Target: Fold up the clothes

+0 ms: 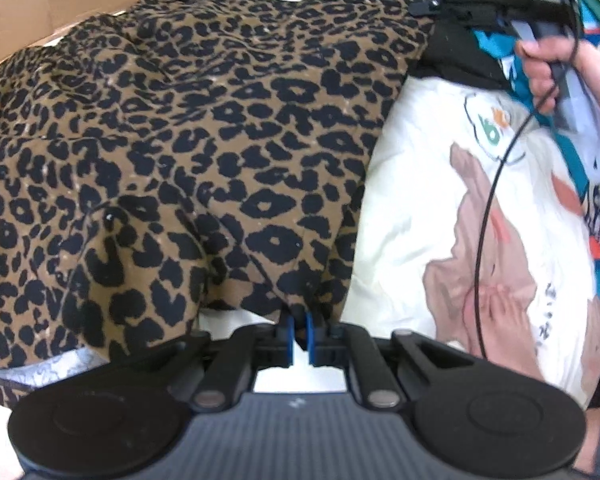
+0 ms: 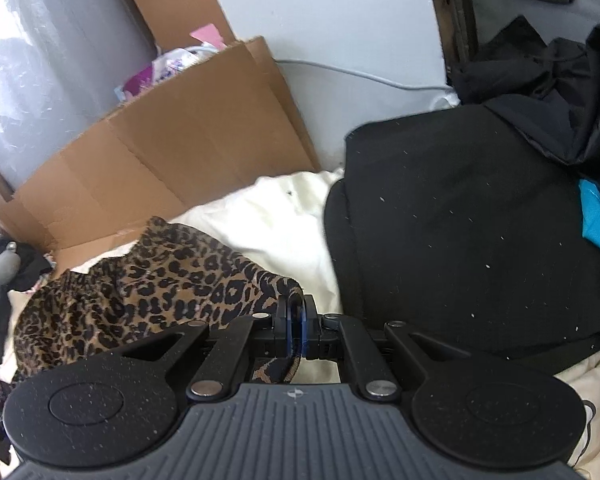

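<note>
Between the nearly closed pads of the left gripper [image 1: 299,326] hangs an edge of the leopard-print garment [image 1: 204,140], which spreads ahead over the pale bedding [image 1: 412,184]. Another corner is pinched tight in the right gripper [image 2: 296,326], just left of a black cloth [image 2: 460,220]. With both ends held and the cloth rumpled, folding looks midway, no neat stack showing.

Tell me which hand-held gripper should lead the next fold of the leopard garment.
Probably the left hand-held gripper: it pinches the near edge of the leopard garment, with most of the cloth spread ahead of it. The right hand-held gripper grips only a bunched end, so it suits following.
</note>
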